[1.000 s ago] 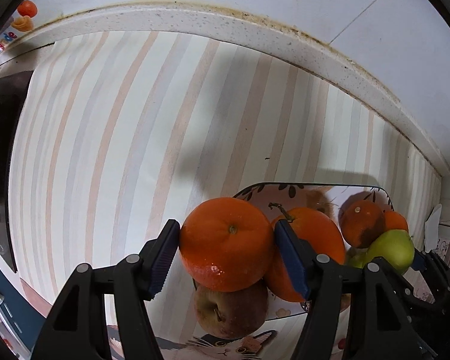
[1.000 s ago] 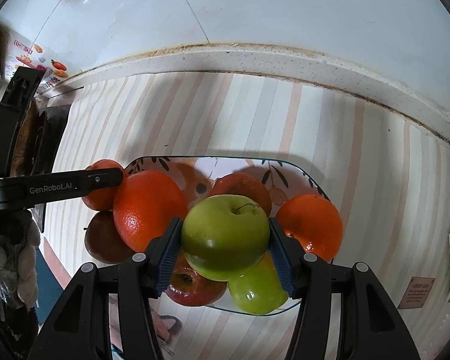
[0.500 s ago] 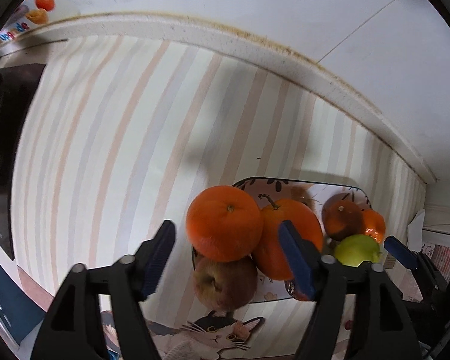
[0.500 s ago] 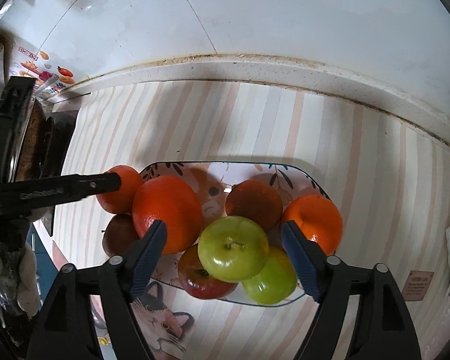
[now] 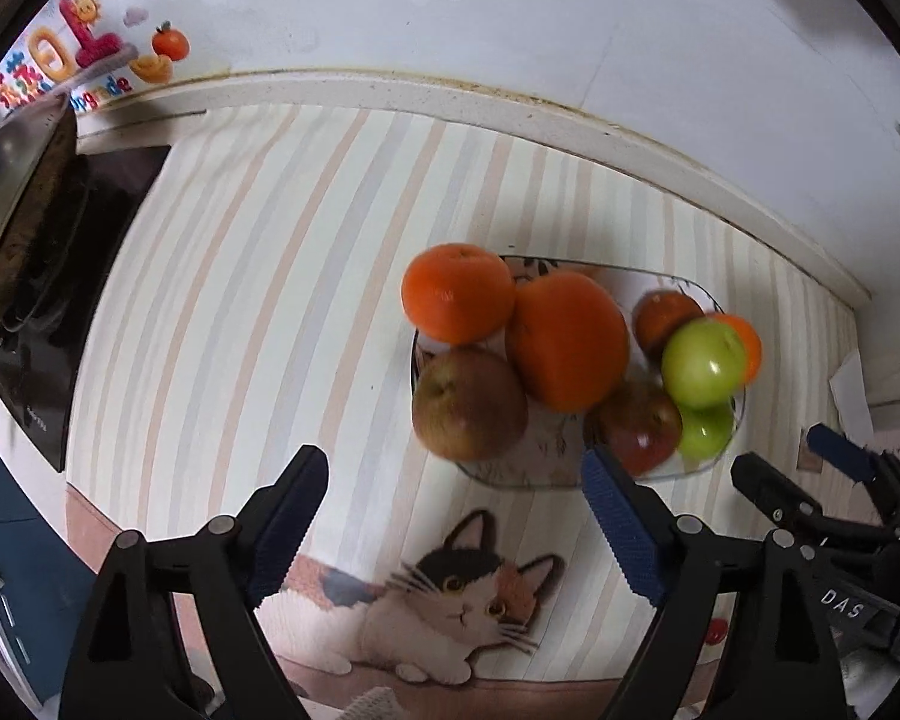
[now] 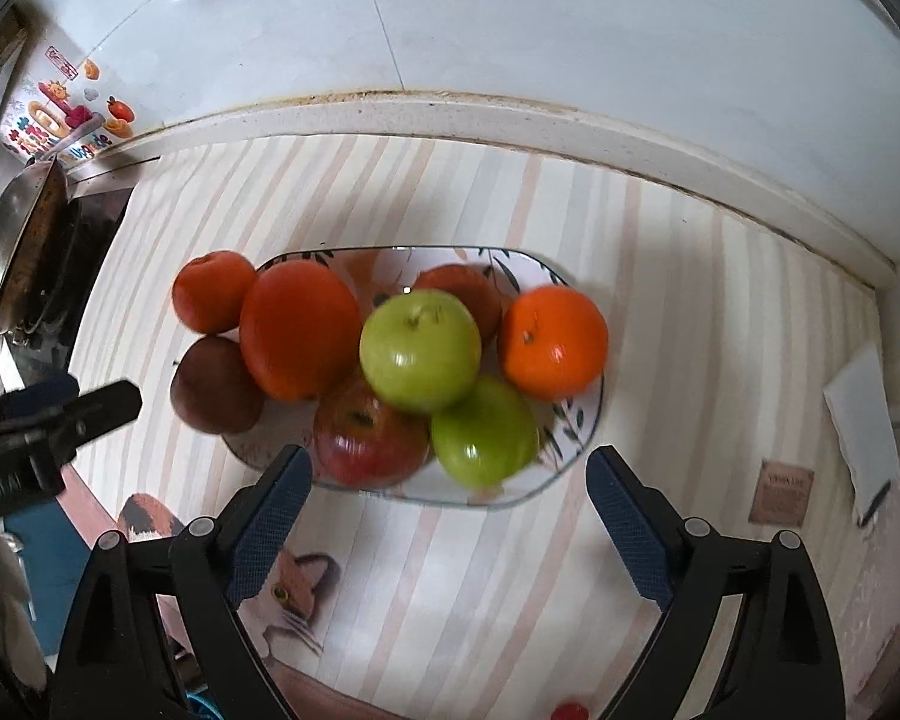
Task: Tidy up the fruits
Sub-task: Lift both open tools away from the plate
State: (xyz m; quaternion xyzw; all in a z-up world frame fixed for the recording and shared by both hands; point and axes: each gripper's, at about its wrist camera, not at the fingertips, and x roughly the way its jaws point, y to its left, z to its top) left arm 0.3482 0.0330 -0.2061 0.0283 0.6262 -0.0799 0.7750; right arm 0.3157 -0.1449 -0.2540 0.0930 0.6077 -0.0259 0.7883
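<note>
Both grippers' fingers [image 5: 621,525] [image 6: 627,519] have just opened wide, empty, over a striped mat [image 6: 660,276]; white tiled wall [image 6: 570,18] behind.

My left gripper [image 5: 453,510] was black plastic: two angular arms with triangular cut-outs, each tipped by a dark blue ribbed pad. Round silver screw heads sat at the arm joints, two on each side. My right gripper [image 6: 450,507] was built the same way, black arms, blue textured pads [image 6: 624,516], silver screws. Seen from the left wrist camera, its black body carried white letters reading "DAS". From the right wrist camera, the left one's body showed faint white lettering too blurred to read.
</note>
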